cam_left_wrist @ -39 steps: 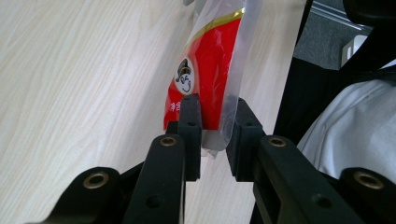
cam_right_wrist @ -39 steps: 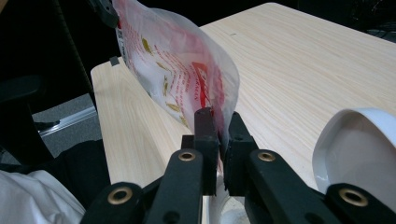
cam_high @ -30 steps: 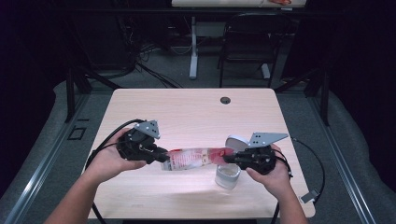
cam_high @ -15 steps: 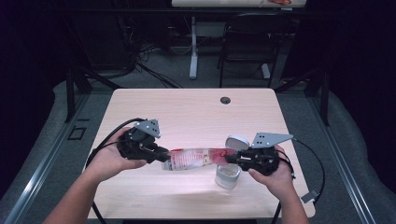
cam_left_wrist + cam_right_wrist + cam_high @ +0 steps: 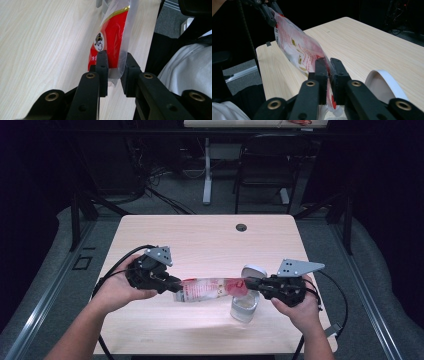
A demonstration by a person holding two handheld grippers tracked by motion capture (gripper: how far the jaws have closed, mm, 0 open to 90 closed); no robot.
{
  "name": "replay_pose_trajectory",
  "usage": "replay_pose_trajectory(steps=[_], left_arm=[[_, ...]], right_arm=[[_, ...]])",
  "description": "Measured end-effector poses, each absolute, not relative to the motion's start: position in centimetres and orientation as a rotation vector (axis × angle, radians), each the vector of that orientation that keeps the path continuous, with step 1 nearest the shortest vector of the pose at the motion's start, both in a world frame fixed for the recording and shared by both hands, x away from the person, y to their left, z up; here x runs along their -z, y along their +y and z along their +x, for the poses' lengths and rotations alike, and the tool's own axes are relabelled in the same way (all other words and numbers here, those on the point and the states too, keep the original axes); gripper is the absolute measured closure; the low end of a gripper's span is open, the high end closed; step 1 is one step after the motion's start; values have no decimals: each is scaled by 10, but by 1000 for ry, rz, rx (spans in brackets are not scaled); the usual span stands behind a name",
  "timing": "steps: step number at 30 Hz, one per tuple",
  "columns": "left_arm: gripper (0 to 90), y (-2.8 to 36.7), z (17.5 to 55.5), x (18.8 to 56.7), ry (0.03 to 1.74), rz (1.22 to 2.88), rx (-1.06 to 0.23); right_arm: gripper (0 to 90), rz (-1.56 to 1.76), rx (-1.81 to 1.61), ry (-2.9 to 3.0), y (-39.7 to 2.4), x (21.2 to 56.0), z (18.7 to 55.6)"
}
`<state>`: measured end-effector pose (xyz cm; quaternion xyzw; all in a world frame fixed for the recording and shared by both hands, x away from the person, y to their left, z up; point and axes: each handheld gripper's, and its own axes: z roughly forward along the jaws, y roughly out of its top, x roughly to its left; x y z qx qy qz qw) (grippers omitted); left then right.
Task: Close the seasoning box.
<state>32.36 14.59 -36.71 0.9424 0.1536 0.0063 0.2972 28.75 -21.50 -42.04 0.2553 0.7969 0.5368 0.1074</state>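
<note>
One packet (image 5: 210, 289), red and clear plastic, hangs stretched between my two grippers above the near half of the desk (image 5: 200, 240), lying roughly level from left to right. My left gripper (image 5: 172, 284) is clamped on the packet's left end; in the left gripper view its pads pinch the clear sealed edge just below the red print (image 5: 110, 45). My right gripper (image 5: 248, 283) pinches the opposite end, its jaws having just been closing with the film between them; in the right gripper view the pads press the plastic flat (image 5: 328, 75).

Directly under the right end of the packet stands one small clear jar (image 5: 244, 306), open at the top, resting on the desk near its front edge. One white lid (image 5: 254, 271) leans just behind the jar, close beside the right gripper's jaws. One dark round grommet (image 5: 241, 227) sits in the desk's far side, well apart from everything.
</note>
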Motion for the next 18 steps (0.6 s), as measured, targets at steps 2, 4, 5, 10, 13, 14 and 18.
replay_pose_trajectory(steps=[2,4,5,10,13,14,18], left_arm=[[785,145,324,366,406,2505,-16],[785,144,324,365,405,2500,-16],[785,144,324,364,405,2499,-17],[785,141,324,360,393,2496,-29],[785,138,325,356,387,2495,-34],[785,138,325,355,384,2497,-37],[785,136,326,352,379,2497,-42]], right_arm=[[885,747,-1572,2355,-216,421,287],[891,752,-1574,2352,-217,421,287],[892,754,-1581,2349,-217,421,287],[897,775,-1599,2343,-221,424,286],[898,790,-1602,2337,-223,425,286],[899,791,-1605,2338,-224,425,287],[900,806,-1611,2334,-226,426,287]])
